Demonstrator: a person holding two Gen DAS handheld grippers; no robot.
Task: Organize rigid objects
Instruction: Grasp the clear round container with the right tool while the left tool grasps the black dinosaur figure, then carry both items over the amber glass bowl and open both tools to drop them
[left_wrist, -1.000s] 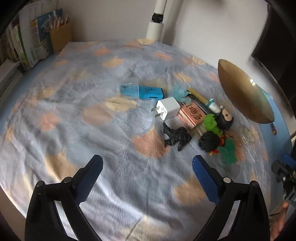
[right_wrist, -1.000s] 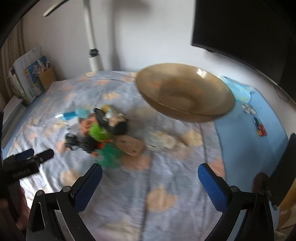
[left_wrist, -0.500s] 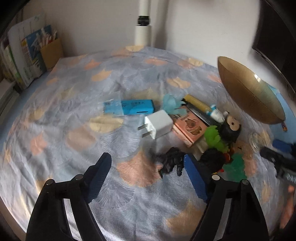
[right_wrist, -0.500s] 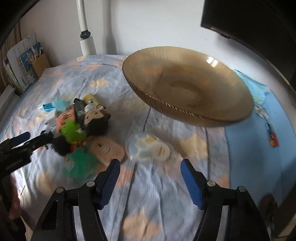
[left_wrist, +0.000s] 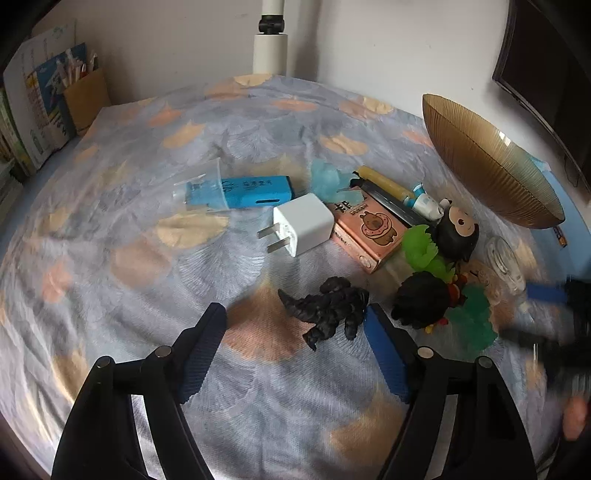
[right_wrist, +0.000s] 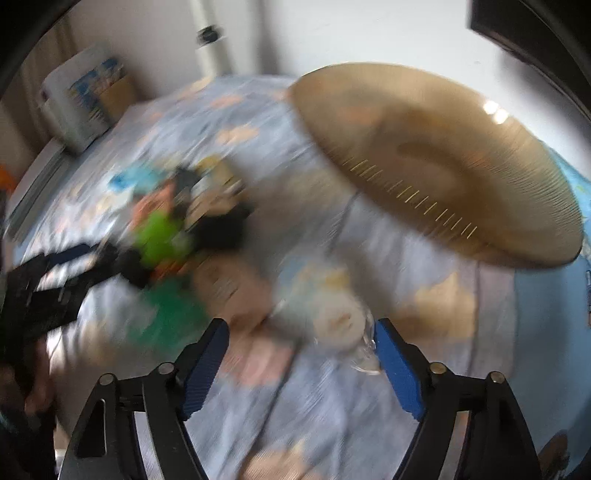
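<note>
Evidently, since a second ago we have brought both tools forward and down onto the heap. Our left gripper (left_wrist: 295, 328) stood well short of the toys then; now the black dinosaur figure (left_wrist: 328, 308) sits between its tips, its right finger (left_wrist: 384, 354) touching or just beside the figure's flank. The jaws have narrowed over that second but remain apart, holding nothing. We judge a grasp of the figure to be imminent, not made.

Our right gripper (right_wrist: 301, 354) has likewise closed in, on the round clear-packed item (right_wrist: 332, 317); its jaws are part open and empty. That view is heavily smeared by motion, so contact cannot be confirmed.

The amber glass bowl (left_wrist: 491, 173), the likely destination, stands empty to the right of the heap. No object has yet been sorted.

Remaining items lie clustered: white charger plug (left_wrist: 301, 229), blue box (left_wrist: 240, 192), pink card box (left_wrist: 369, 236), black round-headed doll (left_wrist: 456, 232), green toy (left_wrist: 424, 251).

The surface is a soft patterned bedspread (left_wrist: 147, 240), wrinkled. White walls behind; a white pole (left_wrist: 271, 44), books (left_wrist: 40, 107) at the left, a dark screen (left_wrist: 546, 66) at the right.
</note>
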